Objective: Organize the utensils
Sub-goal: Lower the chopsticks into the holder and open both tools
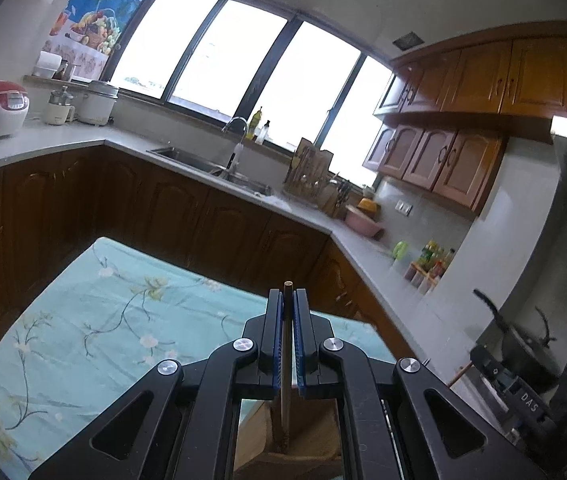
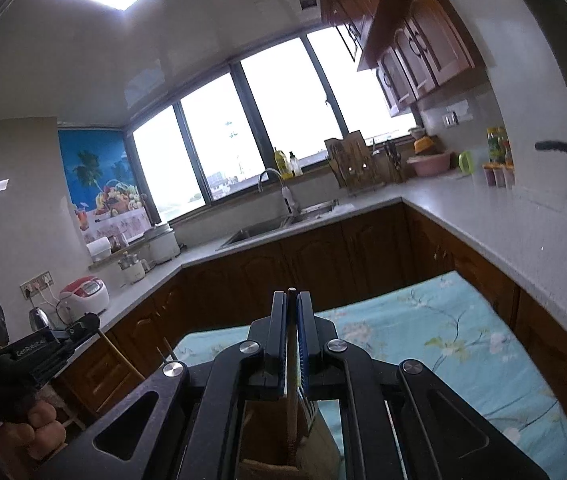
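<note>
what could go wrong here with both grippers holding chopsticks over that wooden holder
1. Each chopstick is pinched by one thin section between narrow pads, so it could pivot or slip on meeting the holder's rim.
2. The wooden holder sits loose on the floral cloth; a sideways nudge might tip or slide it.
3. The left gripper and right gripper work close together over one opening and could bump.
</note>
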### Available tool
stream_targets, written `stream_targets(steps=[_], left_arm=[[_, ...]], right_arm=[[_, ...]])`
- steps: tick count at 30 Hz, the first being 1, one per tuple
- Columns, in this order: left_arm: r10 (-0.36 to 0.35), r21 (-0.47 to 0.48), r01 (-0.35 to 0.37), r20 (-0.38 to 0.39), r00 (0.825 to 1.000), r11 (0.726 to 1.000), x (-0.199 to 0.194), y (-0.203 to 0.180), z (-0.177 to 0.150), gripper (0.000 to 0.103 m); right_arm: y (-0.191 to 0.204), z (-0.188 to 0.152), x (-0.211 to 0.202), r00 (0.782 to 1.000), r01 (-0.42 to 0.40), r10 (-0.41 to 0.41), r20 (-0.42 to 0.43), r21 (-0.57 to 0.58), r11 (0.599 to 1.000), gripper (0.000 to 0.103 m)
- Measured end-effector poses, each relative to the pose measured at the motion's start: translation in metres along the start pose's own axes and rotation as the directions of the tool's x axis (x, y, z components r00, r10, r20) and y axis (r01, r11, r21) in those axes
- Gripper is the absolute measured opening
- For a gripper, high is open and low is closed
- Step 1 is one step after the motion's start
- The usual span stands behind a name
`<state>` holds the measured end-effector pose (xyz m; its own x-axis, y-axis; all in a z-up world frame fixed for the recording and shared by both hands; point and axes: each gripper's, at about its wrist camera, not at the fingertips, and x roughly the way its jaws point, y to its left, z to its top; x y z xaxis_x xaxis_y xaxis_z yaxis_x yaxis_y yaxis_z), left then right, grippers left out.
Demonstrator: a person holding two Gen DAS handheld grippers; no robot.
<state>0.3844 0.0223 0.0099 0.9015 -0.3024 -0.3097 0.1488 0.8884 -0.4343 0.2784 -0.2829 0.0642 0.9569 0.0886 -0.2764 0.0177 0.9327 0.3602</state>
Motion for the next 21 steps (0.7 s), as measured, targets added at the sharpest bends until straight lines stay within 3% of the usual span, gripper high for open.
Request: stream_targets(steps=[12,21], left_arm=[[0.016,0.012,-0.015,-0.094,0.995,1.000,0.010,-0.004,-0.011,0.004],[0.023,0.034,-0.020,-0.094,0.995,0.999,0.006,-0.008,-0.007,0.004]], right_arm=[[-0.011,-0.028,0.019,0.997,0.002,0.001,-0.077,0.049,0.999,0.005],[-0.008,-0.029,0.018,0.998,0.007,-0.004,-0.062,0.044,0.999,0.005]])
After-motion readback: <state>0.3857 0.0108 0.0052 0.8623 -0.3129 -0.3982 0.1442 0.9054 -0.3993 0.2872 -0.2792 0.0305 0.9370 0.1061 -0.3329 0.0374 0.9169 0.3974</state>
